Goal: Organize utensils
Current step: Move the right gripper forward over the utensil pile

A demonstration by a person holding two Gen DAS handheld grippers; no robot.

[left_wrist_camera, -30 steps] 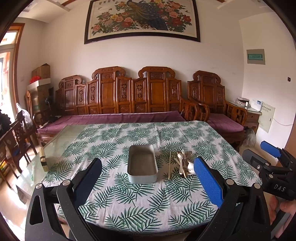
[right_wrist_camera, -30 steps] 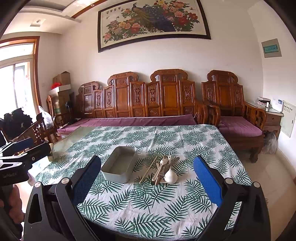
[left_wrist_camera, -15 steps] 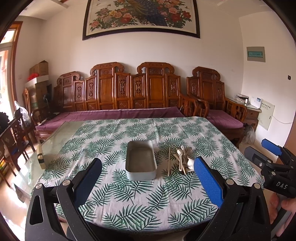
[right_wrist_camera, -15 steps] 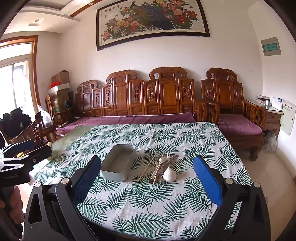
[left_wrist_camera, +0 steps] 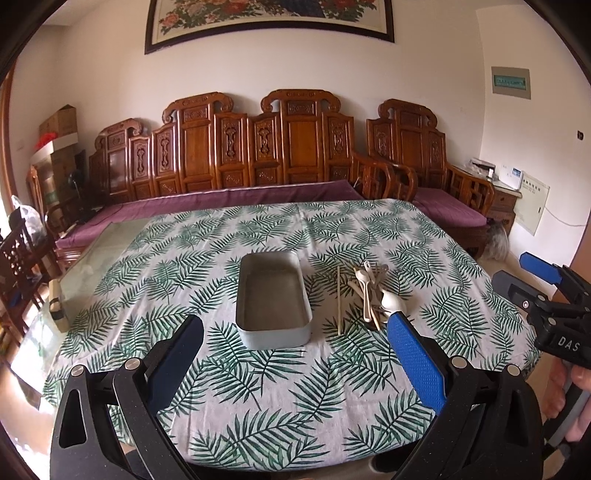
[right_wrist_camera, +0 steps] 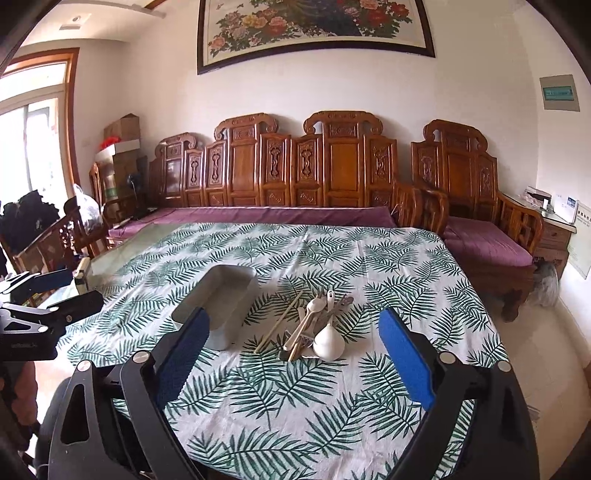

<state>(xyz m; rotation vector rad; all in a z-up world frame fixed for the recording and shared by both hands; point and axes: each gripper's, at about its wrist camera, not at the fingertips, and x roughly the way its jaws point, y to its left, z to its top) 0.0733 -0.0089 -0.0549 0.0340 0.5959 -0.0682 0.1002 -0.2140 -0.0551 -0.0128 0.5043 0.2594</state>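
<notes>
Your left tongs [left_wrist_camera: 295, 343] and right tongs [right_wrist_camera: 295, 336] gaped wide, empty. The utensil pile [right_wrist_camera: 314, 328] lay tangled beside the metal tray [left_wrist_camera: 273, 295]; gripping one piece risked dragging others.

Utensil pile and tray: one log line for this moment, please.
left gripper: open | right gripper: open | utensils: piled beside tray | tray: empty

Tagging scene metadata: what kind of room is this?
Likely a home living or dining room: carved wooden sofa with purple cushions, framed peacock-and-flower painting, and a table under a fern-print cloth.
</notes>
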